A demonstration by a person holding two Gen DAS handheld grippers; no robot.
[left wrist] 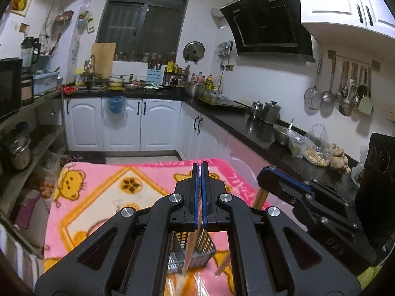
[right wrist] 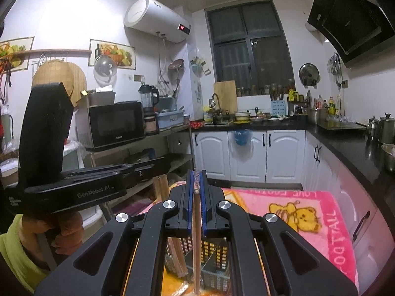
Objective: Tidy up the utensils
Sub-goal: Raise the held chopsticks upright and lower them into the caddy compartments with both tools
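1. Over the pink cartoon-bear blanket [left wrist: 103, 192], both claws hang above a small mesh utensil basket [left wrist: 202, 251] that sits directly below their fingers.
2. Left claw [left wrist: 200, 170]: blue pads pressed together, no gap showing at the tips. A thin wooden piece [left wrist: 188, 254] hangs down from between the pads toward the basket; it looks like a chopstick, but whether it is one or a pair I cannot tell. Its lower end sits at the basket's near side.
3. Just right of that claw's fingers, a second wooden tip [left wrist: 223, 267] slants down over the blanket, beside the basket.
4. Right claw [right wrist: 196, 172]: jaws narrow, clamped on a wooden chopstick [right wrist: 196, 236]. Its top end pokes up between the pads; the shaft drops straight down in front of the basket.
5. Below and left of the right claw's pads, another wooden stick [right wrist: 176, 259] leans against the basket's grid.
6. From the right wrist view, the left claw's body crosses to the left, gripped by a hand [right wrist: 66, 229] with a yellow-green sleeve [right wrist: 14, 251].
7. Beyond the claws: white cabinets [left wrist: 158, 123], black countertop [left wrist: 246, 125].
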